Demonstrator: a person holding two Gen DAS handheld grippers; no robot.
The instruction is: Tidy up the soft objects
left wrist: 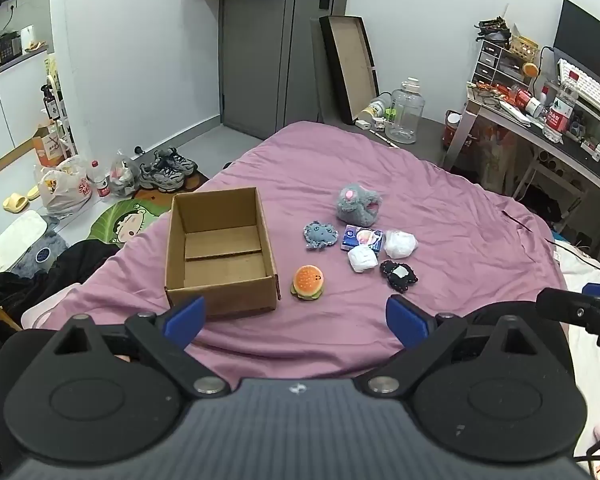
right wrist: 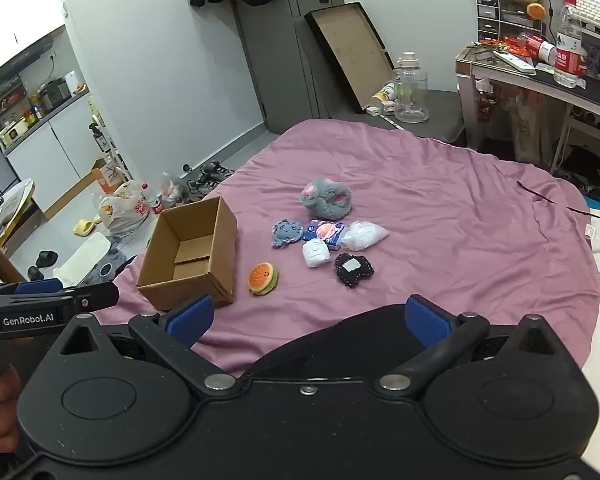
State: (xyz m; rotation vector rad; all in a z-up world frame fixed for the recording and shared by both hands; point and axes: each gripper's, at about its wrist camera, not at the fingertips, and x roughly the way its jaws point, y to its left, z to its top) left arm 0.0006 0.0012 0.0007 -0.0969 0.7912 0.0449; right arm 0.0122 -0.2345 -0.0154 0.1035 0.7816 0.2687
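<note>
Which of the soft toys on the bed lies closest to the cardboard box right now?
The burger-shaped toy, orange on top with a green layer. It lies just off the cardboard box's near right corner; the other soft things are grouped farther right.

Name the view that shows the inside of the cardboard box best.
Left wrist: the box faces the camera, showing its whole bare floor. In the right wrist view the box sits angled, its near wall hiding part of the floor.

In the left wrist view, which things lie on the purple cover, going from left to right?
Cardboard box → burger toy → small grey plush → black patch toy. The big grey plush, blue packet and two white bundles overlap in that span, so I leave them out.
</note>
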